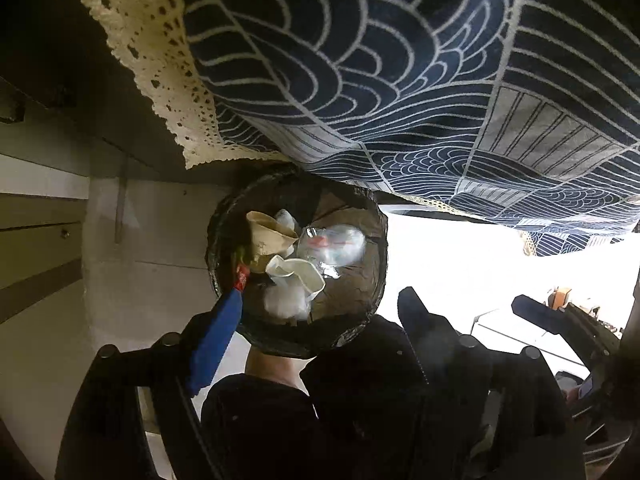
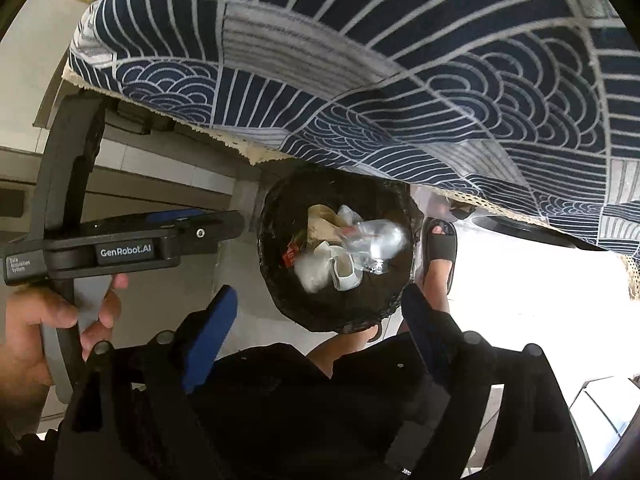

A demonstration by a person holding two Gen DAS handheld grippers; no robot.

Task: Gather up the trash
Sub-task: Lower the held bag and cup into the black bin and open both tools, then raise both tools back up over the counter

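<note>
1 lined bin (image 1: 362, 308), 2 crushed cups (image 1: 272, 236), 1 clear bottle (image 1: 334, 246), 1 tablecloth (image 1: 400, 80), 2 claws (image 1: 320, 320)

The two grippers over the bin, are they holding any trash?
No. Both the left gripper and right gripper are open and empty; the trash lies in the round black-lined bin below.

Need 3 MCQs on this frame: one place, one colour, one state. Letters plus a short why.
1. Where is the bin?
A. on the table
B. on the floor, partly under the cloth edge
C. in a hand

2. Bin liner colour?
A. black
B. white
C. yellow

3. Right gripper state?
A. shut on a cup
B. shut, empty
C. open, empty

Key: B, the bin stands on floor below the hanging cloth; A, the liner is dark all round; C, the fingers stand apart with only the bin seen between them.
</note>
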